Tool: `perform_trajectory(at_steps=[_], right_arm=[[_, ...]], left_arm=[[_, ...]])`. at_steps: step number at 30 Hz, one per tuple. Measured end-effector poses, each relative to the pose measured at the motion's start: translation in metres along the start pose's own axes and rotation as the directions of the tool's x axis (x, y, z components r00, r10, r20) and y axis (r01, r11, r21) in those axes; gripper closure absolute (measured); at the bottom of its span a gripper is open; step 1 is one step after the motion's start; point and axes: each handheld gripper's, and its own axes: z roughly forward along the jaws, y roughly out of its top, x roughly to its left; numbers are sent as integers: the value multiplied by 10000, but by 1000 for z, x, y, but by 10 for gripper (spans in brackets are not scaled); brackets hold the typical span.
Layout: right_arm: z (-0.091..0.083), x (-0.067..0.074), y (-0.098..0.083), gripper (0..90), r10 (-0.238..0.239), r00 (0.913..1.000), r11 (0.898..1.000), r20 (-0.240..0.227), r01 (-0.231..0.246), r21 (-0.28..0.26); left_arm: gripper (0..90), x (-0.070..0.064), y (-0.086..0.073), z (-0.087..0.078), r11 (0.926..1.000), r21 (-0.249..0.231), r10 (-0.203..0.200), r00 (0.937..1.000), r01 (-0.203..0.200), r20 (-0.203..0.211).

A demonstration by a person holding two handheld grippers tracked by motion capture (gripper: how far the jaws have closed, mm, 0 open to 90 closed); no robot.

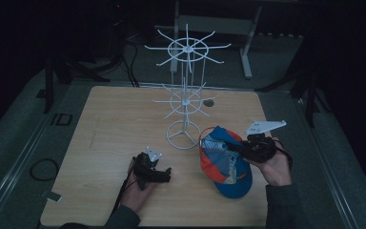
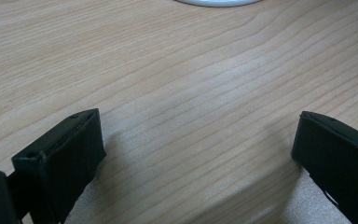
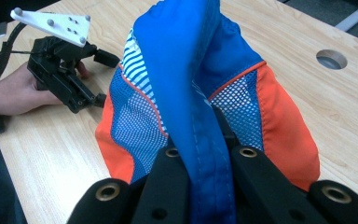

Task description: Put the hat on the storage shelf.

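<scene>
Near the right half of the table's near edge sits the cap (image 1: 226,164), a blue one with orange side panels and white-and-blue mesh, and the right gripper (image 1: 240,147) has its fingers clamped shut on a fold of the blue fabric, which you can see bunched up between them in the right gripper view (image 3: 200,93). Cap looks super light and floppy, so it'll sag and twist wherever it isn't supported. I'd guess the stitched blue band or the brim is the best place to grab since that's the stiffest bit; the mesh looks thin and would probably just stretch or snag. The left gripper (image 1: 167,174) is resting low on the table (image 1: 114,119) toward the middle of the near edge, fingers (image 2: 65,158) spread wide with nothing between them, just pale woodgrain laminate underneath. Behind the cap, around the table's centre, stands a white wire rack (image 1: 186,95), a thin pole with two tiers of radiating hooked arms and a ring base. The hooks look thin and smooth, so a soft cap should drape over one fine, though the rack looks light enough to tip if bumped. There's also a round cable hole (image 1: 208,102) toward the far edge.
</scene>
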Motion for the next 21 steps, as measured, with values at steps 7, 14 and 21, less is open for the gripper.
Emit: perform_trajectory(at_steps=[7,14,21], right_arm=[[-6,-1,1,889,-5,10000,9999,55,5,-122],[-11,-2,3,889,-6,9999,9998,140,9,-223],[-17,-3,5,888,-36,9998,9995,180,41,-302]], left_arm=[[26,0,0,0,10000,-17,-5,10000,5,-7],[26,0,0,0,10000,-16,-5,10000,5,-5],[26,0,0,0,10000,11,0,10000,0,7]])
